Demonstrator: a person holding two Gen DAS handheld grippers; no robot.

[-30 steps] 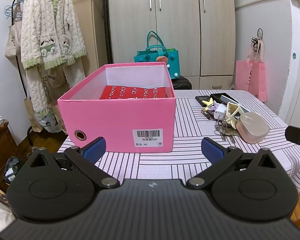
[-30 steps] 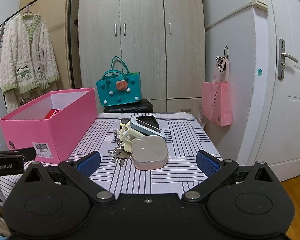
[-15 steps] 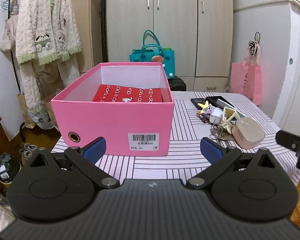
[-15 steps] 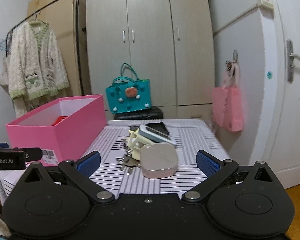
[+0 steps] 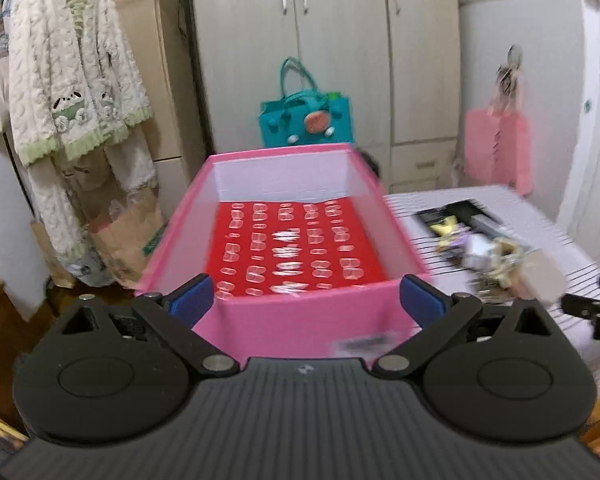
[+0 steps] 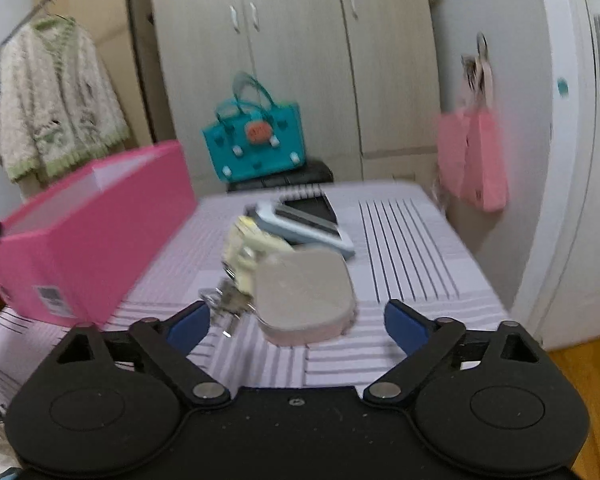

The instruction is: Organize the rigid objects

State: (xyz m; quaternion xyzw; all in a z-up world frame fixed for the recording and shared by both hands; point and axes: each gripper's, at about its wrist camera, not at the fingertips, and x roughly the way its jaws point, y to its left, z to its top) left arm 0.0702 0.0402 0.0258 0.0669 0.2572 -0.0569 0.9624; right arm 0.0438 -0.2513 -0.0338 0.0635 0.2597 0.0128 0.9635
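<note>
An open pink box point(image 5: 292, 328) stands on the striped table, with a red patterned item point(image 5: 296, 248) flat on its bottom. My left gripper point(image 5: 306, 300) hovers open over the box's near wall, nothing between its fingers. In the right wrist view the pink box point(image 6: 100, 232) is at the left. My right gripper point(image 6: 296, 322) has its jaws closing, with the beige rounded case point(image 6: 304, 292) lying between and just beyond the tips, untouched. Keys point(image 6: 228, 304), a cream clip point(image 6: 248, 252) and a grey-blue device point(image 6: 300, 228) lie behind the case.
The striped table point(image 6: 404, 240) ends close to a white door at right. A teal bag point(image 6: 256, 144) sits beyond the table, a pink bag point(image 6: 476, 160) hangs on the wall, and a knitted cardigan point(image 5: 72, 80) hangs at left. The right gripper's tip point(image 5: 592, 312) shows at the left wrist view's edge.
The left gripper rose and moved forward over the pink box, now looking down into it. The right gripper dropped and closed in on the beige case, its jaws narrowing slightly.
</note>
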